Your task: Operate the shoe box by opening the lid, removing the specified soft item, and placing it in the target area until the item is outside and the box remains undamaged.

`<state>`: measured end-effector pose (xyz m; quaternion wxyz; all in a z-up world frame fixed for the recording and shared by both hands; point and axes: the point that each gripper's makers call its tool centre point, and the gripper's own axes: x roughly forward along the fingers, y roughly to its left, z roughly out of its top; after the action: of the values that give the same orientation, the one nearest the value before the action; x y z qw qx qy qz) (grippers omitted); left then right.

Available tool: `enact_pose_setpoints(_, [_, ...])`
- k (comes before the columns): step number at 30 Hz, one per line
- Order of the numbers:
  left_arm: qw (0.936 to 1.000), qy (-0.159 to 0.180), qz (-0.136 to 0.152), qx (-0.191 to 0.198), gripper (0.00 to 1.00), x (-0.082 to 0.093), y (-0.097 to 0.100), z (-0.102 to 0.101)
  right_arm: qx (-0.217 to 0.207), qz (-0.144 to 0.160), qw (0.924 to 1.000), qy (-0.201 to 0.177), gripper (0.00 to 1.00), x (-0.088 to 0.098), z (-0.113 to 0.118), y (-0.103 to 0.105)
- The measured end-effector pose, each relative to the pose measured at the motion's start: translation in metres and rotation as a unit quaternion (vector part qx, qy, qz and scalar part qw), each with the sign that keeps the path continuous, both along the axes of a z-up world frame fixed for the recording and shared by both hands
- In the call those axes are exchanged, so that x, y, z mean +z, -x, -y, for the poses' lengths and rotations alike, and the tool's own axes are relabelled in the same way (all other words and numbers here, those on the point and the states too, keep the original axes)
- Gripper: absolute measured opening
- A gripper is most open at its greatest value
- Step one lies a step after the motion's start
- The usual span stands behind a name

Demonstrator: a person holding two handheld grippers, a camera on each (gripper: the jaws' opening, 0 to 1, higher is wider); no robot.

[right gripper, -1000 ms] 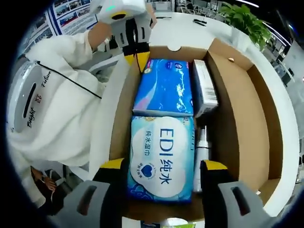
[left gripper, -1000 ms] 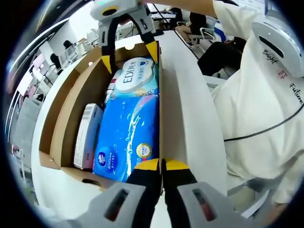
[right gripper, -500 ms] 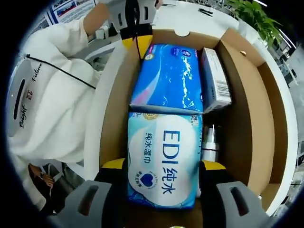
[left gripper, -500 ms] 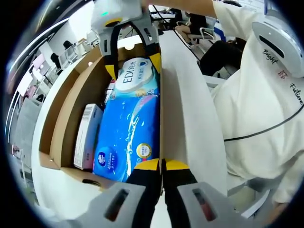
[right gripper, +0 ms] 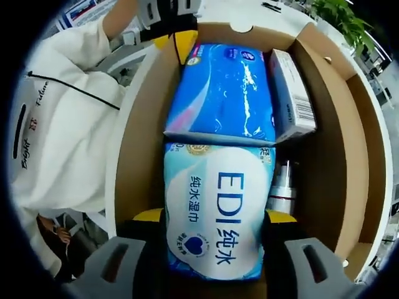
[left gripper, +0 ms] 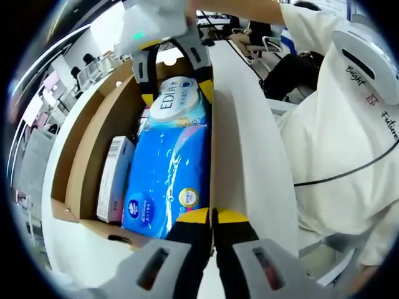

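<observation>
Cardboard box (left gripper: pixel 93 143) open on white desk (left gripper: pixel 249 162). Left gripper view: left gripper (left gripper: pixel 212 216) fingers together, pinching box wall. "EDI" wipes pack (left gripper: pixel 177 99) at far end.

Right gripper view: right gripper (right gripper: pixel 213 217) fingers apart, straddling wipes pack (right gripper: pixel 215 218); contact unclear. Blue pack (right gripper: pixel 224 93) beyond.

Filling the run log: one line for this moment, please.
box: open | right gripper: open, astride EDI wipes pack | left gripper: shut on box wall | wipes inside box
</observation>
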<state>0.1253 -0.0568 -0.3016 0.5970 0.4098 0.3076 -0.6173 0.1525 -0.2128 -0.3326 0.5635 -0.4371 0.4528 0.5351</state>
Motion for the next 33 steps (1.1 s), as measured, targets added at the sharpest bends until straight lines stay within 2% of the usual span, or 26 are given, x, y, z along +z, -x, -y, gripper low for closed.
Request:
enact_pose_setpoints(7, [1.0000,0.002,0.000,0.000,0.01,0.000,0.000,0.000,-0.011,0.014,0.9998,0.012,0.66,-0.012,0.000,-0.004])
enact_pose_setpoints(13, [1.0000,0.005,0.003,-0.002,0.01,0.000,0.000,0.000,-0.011,-0.010,0.9999,0.009,0.68,-0.016,-0.002,-0.006])
enact_pose_setpoints(16, [1.0000,0.005,0.002,-0.001,0.01,0.000,0.000,0.000,-0.014,-0.023,0.9993,0.026,0.69,-0.018,-0.001,-0.006])
enact_pose_setpoints(22, [1.0000,0.006,0.001,-0.001,0.01,0.000,0.000,0.001,-0.013,-0.021,0.9980,0.059,0.69,-0.020,-0.002,-0.003])
enact_pose_setpoints(33, [1.0000,0.006,-0.002,-0.002,0.01,0.000,0.000,0.001,-0.024,-0.014,0.9971,0.071,0.65,-0.018,0.002,0.000])
